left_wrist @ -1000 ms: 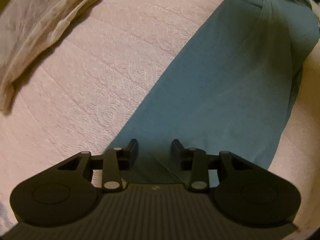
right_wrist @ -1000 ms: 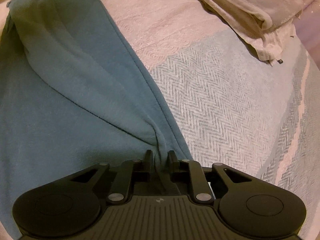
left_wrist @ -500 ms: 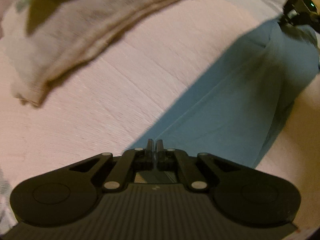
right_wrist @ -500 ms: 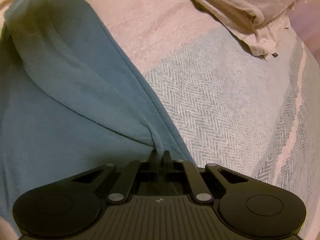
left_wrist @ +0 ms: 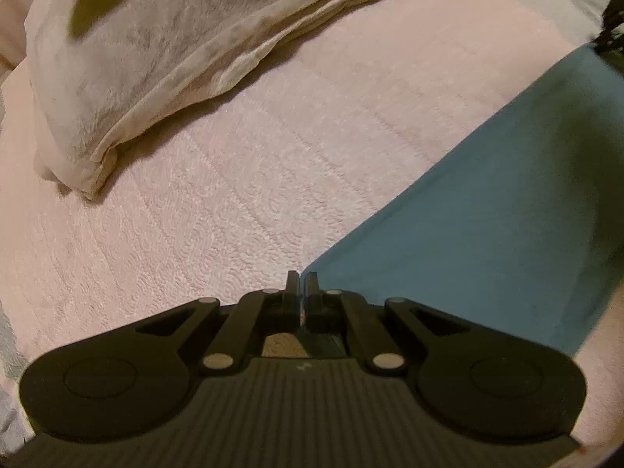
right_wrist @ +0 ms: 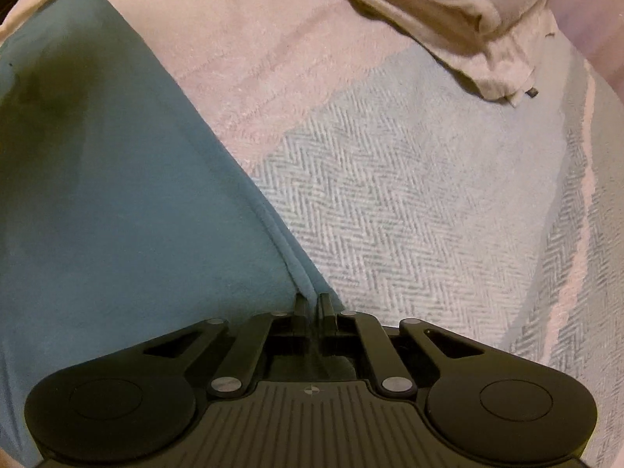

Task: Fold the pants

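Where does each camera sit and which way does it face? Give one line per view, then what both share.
Left wrist: sits on the left gripper, facing steeply down at the pink bedspread; its shut fingers pinch the pants corner.
Right wrist: sits on the right gripper, facing steeply down; its shut fingers clamp the pants' hem beside the herringbone blanket.
Shared: the pants, the pink bedspread, the cream cloth.

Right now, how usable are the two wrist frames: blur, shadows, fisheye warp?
Left wrist: dim warm light, strong barrel warp, dark corners, hard shadow under the folded cream cloth, shade darkening the teal pants. Right wrist: sharper on the herringbone blanket, soft toward the edges, dark patch on the pants upper left.
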